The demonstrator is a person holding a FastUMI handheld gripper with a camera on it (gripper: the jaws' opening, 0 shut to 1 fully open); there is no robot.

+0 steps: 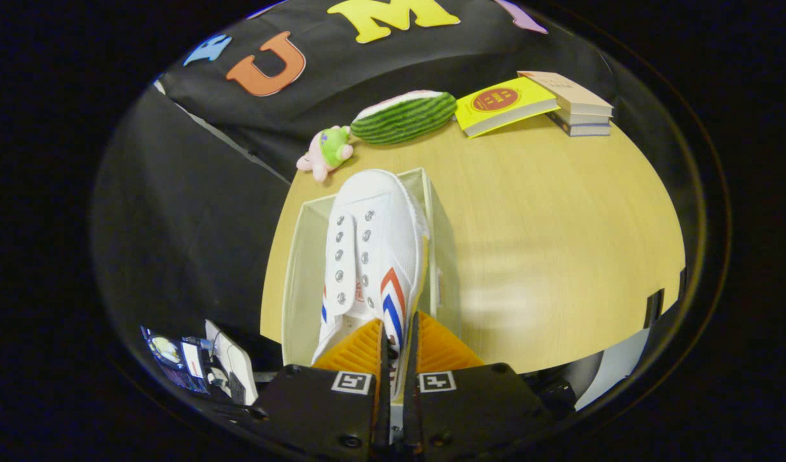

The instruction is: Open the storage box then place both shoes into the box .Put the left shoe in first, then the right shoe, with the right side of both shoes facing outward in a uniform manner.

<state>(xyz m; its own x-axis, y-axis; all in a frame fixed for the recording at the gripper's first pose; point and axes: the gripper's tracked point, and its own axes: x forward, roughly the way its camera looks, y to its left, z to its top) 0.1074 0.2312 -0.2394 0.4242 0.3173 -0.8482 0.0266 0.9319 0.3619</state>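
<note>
White shoe [373, 250] sits held between the gripper [398, 346] fingers, toe pointing away, heel end toward the camera. Laceless, two rows of metal eyelets visible on the upper, red and blue chevron stripes on the side facing right. Jaws are nearly closed, both fingers pressing on the shoe's heel collar edge, thin strip of shoe wall pinched in the gap.

Shoe is over/in the storage box [441, 250]: pale, translucent, open at the top, long axis running away from the fingers. The shoe lies along the box's right wall, toe reaching past the far rim. Left part of the box interior is bare. Can't tell whether the sole rests on the box floor or hangs above it.

Box stands on a light wood table [559, 244], near its left edge. The right part of the tabletop is bare.

Beyond the box, at the table's far edge: small pink and green plush toy [325, 153], just right of it a watermelon-slice plush [404, 117], then a yellow book [503, 104] leaning on a short stack of books [575, 106].

Left of the fingers, below table level: a few small items [197, 362], too distorted to identify.
</note>
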